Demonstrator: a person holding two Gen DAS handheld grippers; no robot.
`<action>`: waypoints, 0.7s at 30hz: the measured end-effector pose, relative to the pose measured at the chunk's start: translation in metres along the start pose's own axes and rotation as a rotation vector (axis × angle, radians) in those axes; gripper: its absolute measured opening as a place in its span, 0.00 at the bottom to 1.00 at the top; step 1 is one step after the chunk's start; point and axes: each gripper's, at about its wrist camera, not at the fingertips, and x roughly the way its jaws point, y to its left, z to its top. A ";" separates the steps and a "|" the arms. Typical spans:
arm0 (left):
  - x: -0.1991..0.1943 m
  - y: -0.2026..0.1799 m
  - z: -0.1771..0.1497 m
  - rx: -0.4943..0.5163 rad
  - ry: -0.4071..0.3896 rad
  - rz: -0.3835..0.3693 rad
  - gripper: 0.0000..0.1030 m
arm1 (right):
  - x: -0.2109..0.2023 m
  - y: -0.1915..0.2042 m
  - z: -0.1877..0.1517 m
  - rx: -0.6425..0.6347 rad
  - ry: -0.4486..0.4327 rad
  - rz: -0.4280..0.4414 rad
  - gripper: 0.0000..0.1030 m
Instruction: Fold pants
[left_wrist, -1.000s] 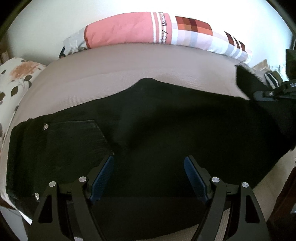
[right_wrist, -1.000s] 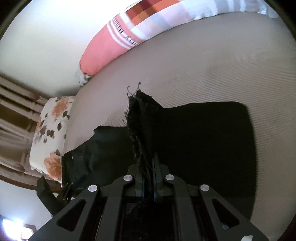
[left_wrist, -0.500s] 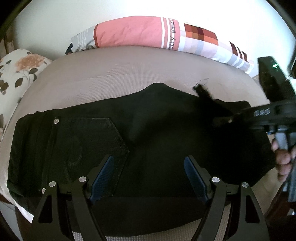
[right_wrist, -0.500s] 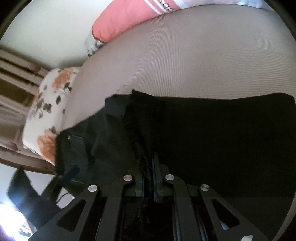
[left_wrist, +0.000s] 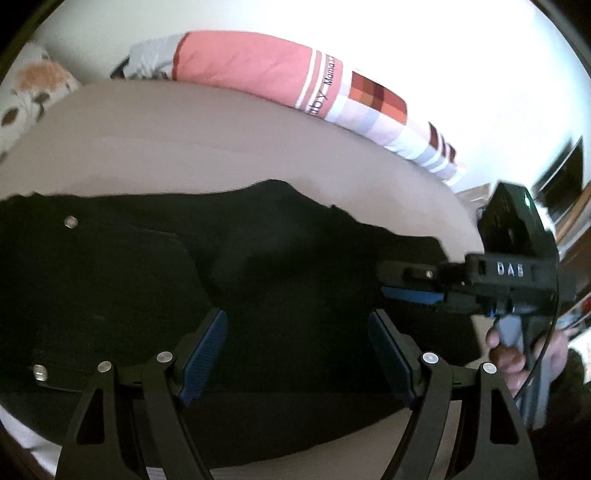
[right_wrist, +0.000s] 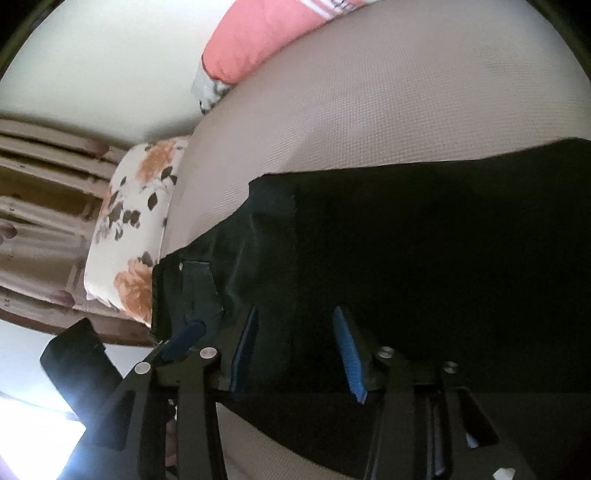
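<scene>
The right gripper (right_wrist: 299, 354) has let go of the frayed hem it had pinched a second ago, and that leg end now lies flat on the rest of the garment. Its jaws are opening, blue pads apart over the dark cloth without pressing it.

From the left wrist view, left to right: the black pants (left_wrist: 229, 280) lie flat along the bed (left_wrist: 207, 147), long axis running side to side. The waistband end, with its rivets and back pocket (left_wrist: 122, 273), points left, toward the floral pillow (left_wrist: 26, 92). The folded-over leg end points right, toward the right gripper (left_wrist: 410, 286), which reaches in low from that side with the person's hand (left_wrist: 517, 354) on its handle. The left gripper (left_wrist: 297, 354) hovers over the pants' near edge, jaws wide apart and empty. A pink and checked bolster (left_wrist: 295, 85) lies along the bed's far edge.
</scene>
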 end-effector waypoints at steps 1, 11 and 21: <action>0.002 0.000 0.001 -0.010 0.009 -0.014 0.76 | -0.008 -0.001 -0.003 0.002 -0.020 -0.025 0.42; 0.046 -0.012 0.010 -0.107 0.213 -0.193 0.59 | -0.077 -0.020 -0.031 0.114 -0.226 -0.160 0.48; 0.078 -0.002 0.023 -0.225 0.353 -0.273 0.46 | -0.085 -0.036 -0.033 0.124 -0.303 -0.142 0.48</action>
